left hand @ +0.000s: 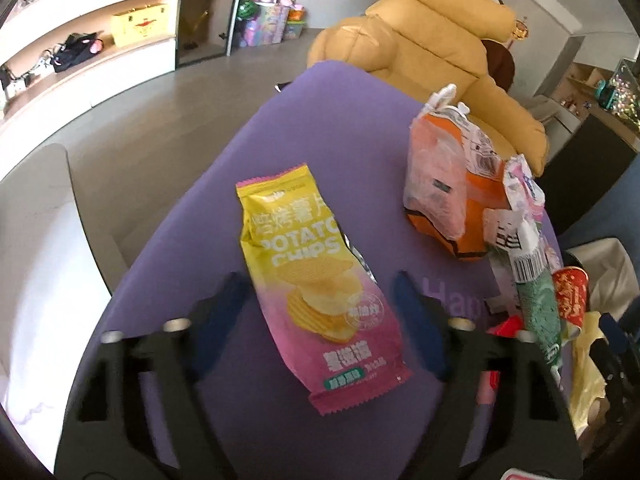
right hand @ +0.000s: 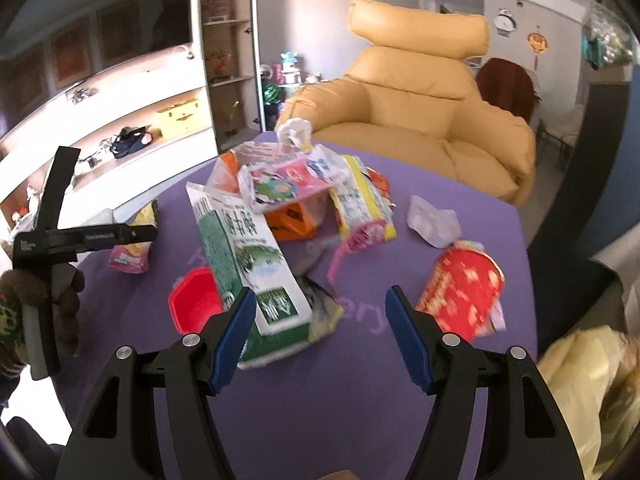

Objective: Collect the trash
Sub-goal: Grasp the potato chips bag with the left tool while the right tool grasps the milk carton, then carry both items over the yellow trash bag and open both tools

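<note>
A yellow and pink potato chips bag [left hand: 308, 264] lies flat on the purple table [left hand: 320, 120]. My left gripper [left hand: 318, 280] is open and straddles the bag, with a small gap between each pad and the bag's edges. In the right wrist view the left gripper [right hand: 148, 234] is at the left, held by a gloved hand [right hand: 64, 304] over the chips bag [right hand: 132, 256]. My right gripper [right hand: 320, 316] is open above the table [right hand: 360, 380] with nothing between its fingers. A green and white carton [right hand: 248, 256] lies just beside its left finger, and a red paper cup [right hand: 460, 292] lies to its right.
A pile of wrappers with an orange bag [right hand: 288, 216], a red lid [right hand: 196, 304] and a crumpled white wrapper [right hand: 432, 220] covers the table's middle. A yellow plastic bag [right hand: 580, 380] hangs at the right. A yellow armchair [right hand: 420, 100] stands behind the table, shelves [left hand: 80, 60] to the left.
</note>
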The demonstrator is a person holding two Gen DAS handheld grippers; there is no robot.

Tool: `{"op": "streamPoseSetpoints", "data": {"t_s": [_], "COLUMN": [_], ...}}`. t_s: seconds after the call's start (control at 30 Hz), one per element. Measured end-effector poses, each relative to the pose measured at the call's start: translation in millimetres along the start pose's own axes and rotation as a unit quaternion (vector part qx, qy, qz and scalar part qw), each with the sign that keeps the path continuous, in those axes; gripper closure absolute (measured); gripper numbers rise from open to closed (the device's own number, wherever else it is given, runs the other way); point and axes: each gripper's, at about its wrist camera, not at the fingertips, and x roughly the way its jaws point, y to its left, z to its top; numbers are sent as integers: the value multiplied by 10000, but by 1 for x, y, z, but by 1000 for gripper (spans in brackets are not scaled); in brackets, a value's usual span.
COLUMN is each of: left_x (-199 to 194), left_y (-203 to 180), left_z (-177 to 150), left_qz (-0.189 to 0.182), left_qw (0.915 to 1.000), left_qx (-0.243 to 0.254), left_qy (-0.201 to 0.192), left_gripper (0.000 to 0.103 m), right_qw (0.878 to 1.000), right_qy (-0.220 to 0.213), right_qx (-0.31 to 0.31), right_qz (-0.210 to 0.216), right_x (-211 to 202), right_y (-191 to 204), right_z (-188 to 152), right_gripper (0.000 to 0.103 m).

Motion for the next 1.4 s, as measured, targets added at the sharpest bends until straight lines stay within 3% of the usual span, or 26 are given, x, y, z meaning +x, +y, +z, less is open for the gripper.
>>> {"op": "streamPoseSetpoints", "data": {"t_s": [0.03, 0.07, 0.1, 0.2, 0.37, 0.53, 0.77, 0.97, 1.1, 1.4], "left_x": [1, 4, 6, -1, -22, -29, -31, -23, -27, -72], "left_y": [-1, -1, 0, 2, -12, -13, -11, -15, -15, -38], "left_z": [0, 1, 1, 1, -1, -1, -1, -1, 1, 9], "left_qz": [-10, -81, -226, -458, -595, -824, -949, -1077, -1118, -1383], "left_qw": [10000, 10000, 9996, 9989, 9969, 9953, 9943, 9929, 9923, 9846], "left_qx": [17, 16, -30, -104, 326, 334, 330, 408, 406, 610], "left_qy": [3, 46, 149, -34, -409, -383, -363, -288, -331, -883], "left_gripper": [61, 82, 89, 95, 96, 96, 96, 96, 96, 96], "right_qw": [9999, 9997, 9995, 9986, 9952, 9903, 9771, 9693, 9734, 9907], "right_qy": [10, 29, 34, 77, 316, 645, 1366, 1678, 1406, 207], "right_qx": [-27, -96, -159, -413, -507, -915, -719, -466, -278, -165], "right_qz": [100, 225, 273, 316, 774, 819, 1465, 1738, 1789, 1333], "right_x": [0, 1, 2, 5, 23, 55, 103, 129, 113, 13], "right_y": [1, 3, 6, 15, 26, 46, 41, 35, 29, 9], "right_z": [1, 3, 5, 10, 22, 38, 60, 64, 65, 74], "right_gripper": [39, 39, 39, 39, 39, 39, 39, 39, 42, 46]}}
